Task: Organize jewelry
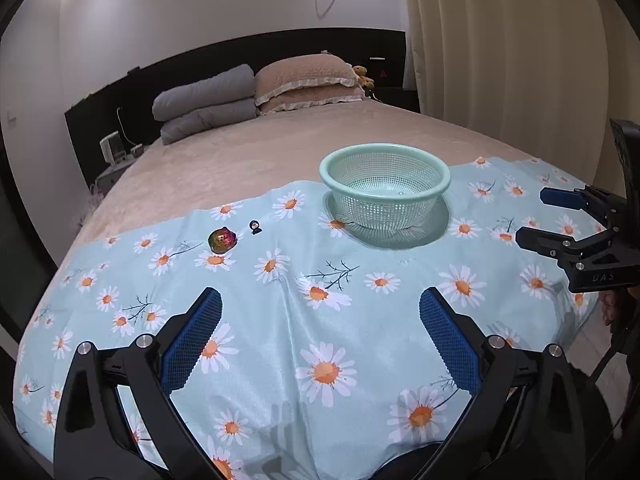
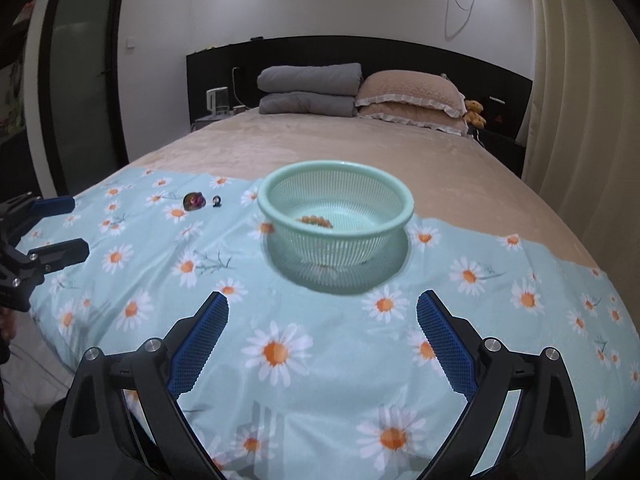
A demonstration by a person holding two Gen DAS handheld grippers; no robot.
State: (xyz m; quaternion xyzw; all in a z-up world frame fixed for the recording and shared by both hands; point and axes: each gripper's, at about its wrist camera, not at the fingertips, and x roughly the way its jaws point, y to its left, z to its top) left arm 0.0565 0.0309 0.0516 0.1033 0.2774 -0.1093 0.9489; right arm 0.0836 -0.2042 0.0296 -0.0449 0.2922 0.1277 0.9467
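A pale green perforated plastic basket (image 1: 385,190) stands upright on a light blue cloth printed with white and orange daisies (image 1: 280,344), which is spread over the foot of a bed with a beige cover (image 1: 240,156). In the right wrist view an orange beaded bracelet (image 2: 315,221) lies inside the basket on its floor, toward the left side. To the left of the basket, apart from it, two small pieces rest on the cloth just beside each other: an iridescent dark red and green rounded ornament (image 1: 222,241) and, to its right, a small dark ring-shaped piece (image 1: 255,227) too small to make out in detail. The left gripper (image 1: 320,344), black with blue ridged pads, hovers over the near part of the cloth with its jaws spread wide and nothing between them; the ornament and the ring lie ahead of it and to its left, and the basket ahead and to its right. The right gripper (image 2: 322,344) is likewise spread wide and empty, with the basket straight ahead of it and near its fingertips, and the two loose pieces farther off to its left. Grey folded bedding (image 2: 310,90) and beige frilled pillows (image 2: 408,98) lie at the far end against a dark headboard (image 1: 240,56).
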